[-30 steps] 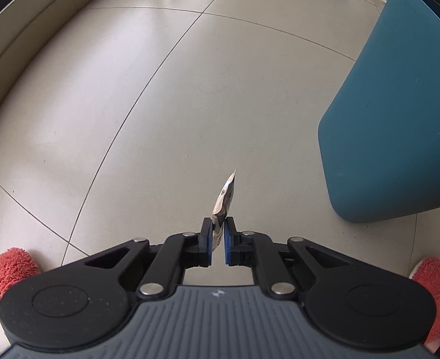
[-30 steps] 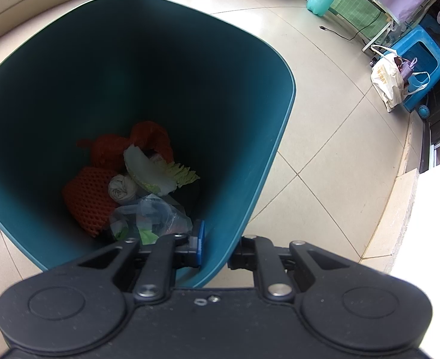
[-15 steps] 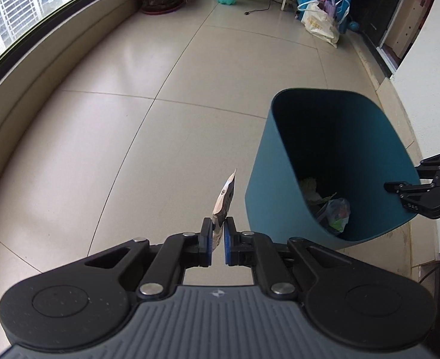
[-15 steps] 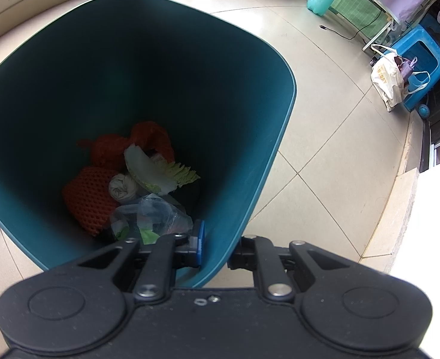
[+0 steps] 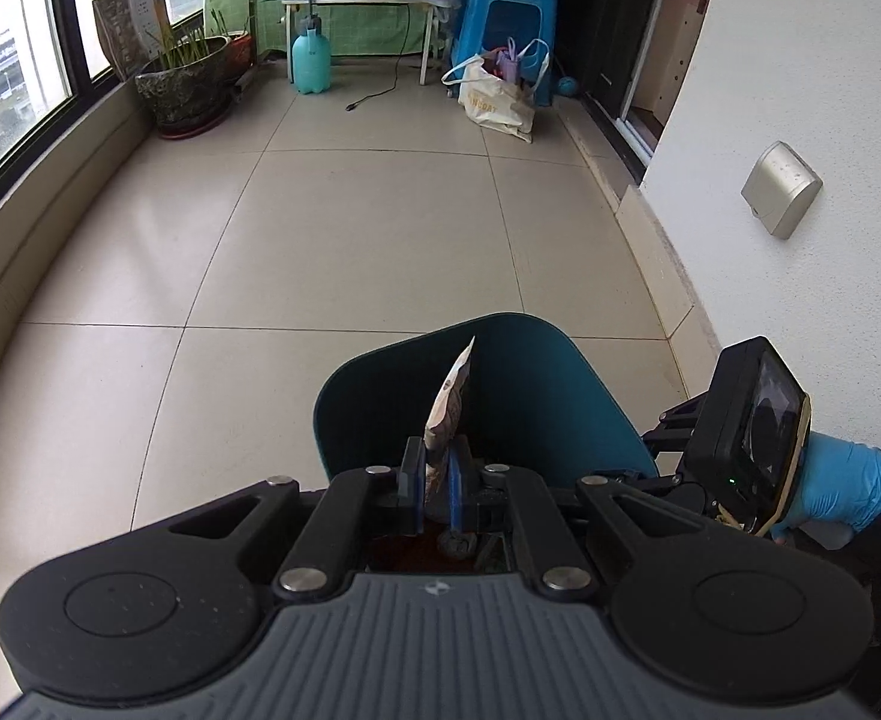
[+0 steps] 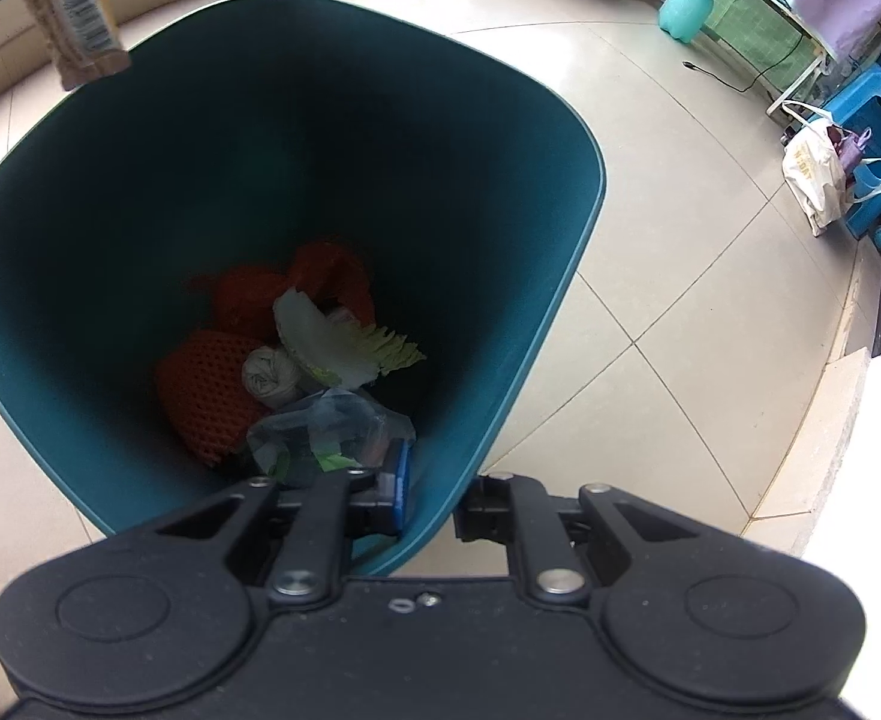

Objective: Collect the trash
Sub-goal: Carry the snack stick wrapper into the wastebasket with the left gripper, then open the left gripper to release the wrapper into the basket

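My left gripper [image 5: 437,489] is shut on a thin beige snack wrapper [image 5: 449,408] that stands upright over the near rim of the teal trash bin [image 5: 536,384]. In the right wrist view the same wrapper [image 6: 68,12] hangs at the top left, above the bin's far rim. My right gripper [image 6: 434,507] is shut on the near wall of the bin [image 6: 500,192], one finger inside and one outside. The bin holds orange netting [image 6: 206,384], a cabbage leaf [image 6: 332,342] and a crumpled clear bag [image 6: 326,426].
Beige tiled balcony floor. A plant pot [image 5: 185,84], a turquoise spray bottle [image 5: 310,60], a white tote bag [image 5: 494,102] and a blue stool [image 5: 506,12] stand at the far end. A white wall [image 5: 800,90] runs on the right, windows on the left.
My left gripper has lifted and swung right with the wrapper, from above the floor to over the bin's rim. The wrapper now shows in the right wrist view. The right gripper has held still.
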Motion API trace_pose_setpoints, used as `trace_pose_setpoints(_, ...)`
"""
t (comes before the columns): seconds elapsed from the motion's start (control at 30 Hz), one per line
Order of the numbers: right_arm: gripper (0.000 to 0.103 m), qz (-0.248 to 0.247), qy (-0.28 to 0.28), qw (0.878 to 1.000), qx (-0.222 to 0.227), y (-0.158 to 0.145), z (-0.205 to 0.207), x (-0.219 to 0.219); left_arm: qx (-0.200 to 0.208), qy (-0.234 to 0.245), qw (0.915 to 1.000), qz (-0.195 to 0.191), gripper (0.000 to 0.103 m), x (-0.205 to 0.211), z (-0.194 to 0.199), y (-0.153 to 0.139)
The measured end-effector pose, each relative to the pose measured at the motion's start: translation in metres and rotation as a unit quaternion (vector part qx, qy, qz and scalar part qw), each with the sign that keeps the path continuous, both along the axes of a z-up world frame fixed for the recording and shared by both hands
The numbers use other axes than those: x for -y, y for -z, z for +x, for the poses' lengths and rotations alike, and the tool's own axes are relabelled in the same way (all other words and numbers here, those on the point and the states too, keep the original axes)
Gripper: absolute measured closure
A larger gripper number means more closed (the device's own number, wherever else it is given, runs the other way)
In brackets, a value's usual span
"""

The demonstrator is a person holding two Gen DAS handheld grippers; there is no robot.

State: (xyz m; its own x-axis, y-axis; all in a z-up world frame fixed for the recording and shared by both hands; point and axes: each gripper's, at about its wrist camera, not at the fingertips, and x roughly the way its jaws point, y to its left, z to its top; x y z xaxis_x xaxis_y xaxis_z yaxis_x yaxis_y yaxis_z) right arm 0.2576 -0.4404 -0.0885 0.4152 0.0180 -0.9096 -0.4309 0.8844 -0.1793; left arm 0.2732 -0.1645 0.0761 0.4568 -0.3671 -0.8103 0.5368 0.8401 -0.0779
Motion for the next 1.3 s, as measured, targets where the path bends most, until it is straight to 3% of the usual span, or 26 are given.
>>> trace_pose_setpoints(0.27,0.090,-0.003,-0.005,1.000,0.006,0.000,0.012,-0.003,-0.039,0.001,0.9973,0.062,0.096,0.047,0.018,0.068)
trace_pose_setpoints(0.67,0.090,-0.009,0.000,1.000,0.010,0.006,0.009,-0.003,-0.100,-0.006,0.9846,0.143,0.096,0.065,0.036,0.158)
trace_pose_setpoints(0.93,0.090,-0.009,-0.001,1.000,0.012,0.005,-0.007,-0.003,-0.117,0.012,0.9794,0.164,0.096,0.073,0.035,0.179)
trace_pose_setpoints(1.3,0.090,-0.009,0.000,1.000,0.011,0.005,-0.010,-0.003,-0.112,0.029,0.9846,0.131,0.091,0.072,0.024,0.170)
